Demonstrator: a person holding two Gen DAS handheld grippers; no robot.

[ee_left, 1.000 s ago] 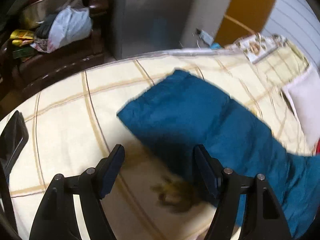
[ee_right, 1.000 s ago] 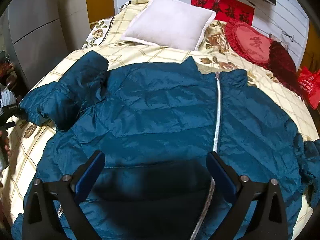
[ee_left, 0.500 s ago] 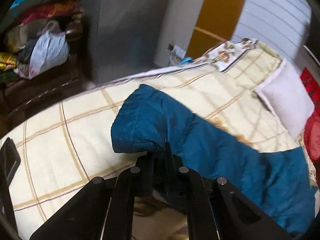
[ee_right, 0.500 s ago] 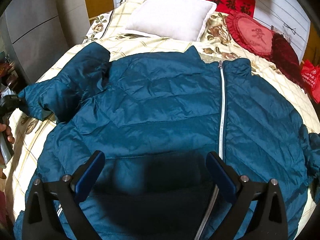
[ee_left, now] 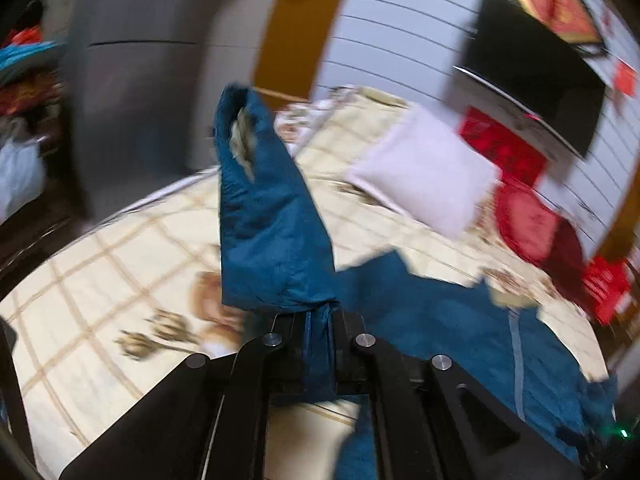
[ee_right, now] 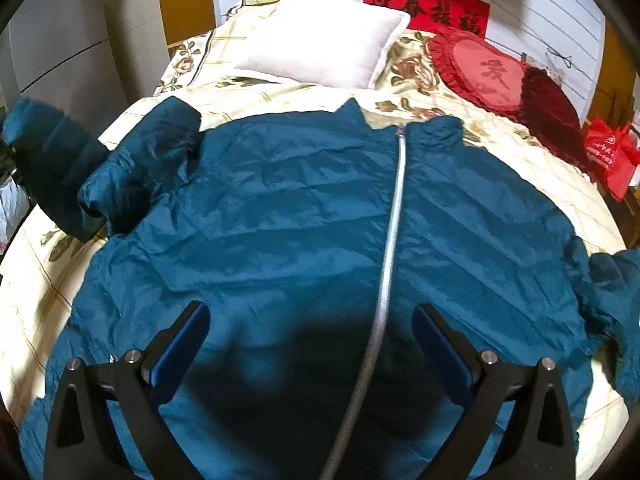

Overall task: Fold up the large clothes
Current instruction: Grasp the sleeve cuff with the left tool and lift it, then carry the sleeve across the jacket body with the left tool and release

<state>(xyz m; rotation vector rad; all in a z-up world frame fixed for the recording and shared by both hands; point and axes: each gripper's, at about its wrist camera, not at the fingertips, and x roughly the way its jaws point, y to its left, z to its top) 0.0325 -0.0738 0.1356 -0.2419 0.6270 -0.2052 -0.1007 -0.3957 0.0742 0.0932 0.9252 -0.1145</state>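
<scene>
The left gripper [ee_left: 318, 320] points downward over the bed's left edge, its jaws clamped tight on the jacket sleeve [ee_left: 272, 220], which stands up beyond its tips. The right gripper [ee_right: 310, 330] tilts steeply down above the jacket's lower front, jaws spread wide, gripping nothing.

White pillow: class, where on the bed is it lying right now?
In the right wrist view, the white pillow lies at the head of the bed, beyond the teal jacket's collar, left of the red heart cushion.
</scene>
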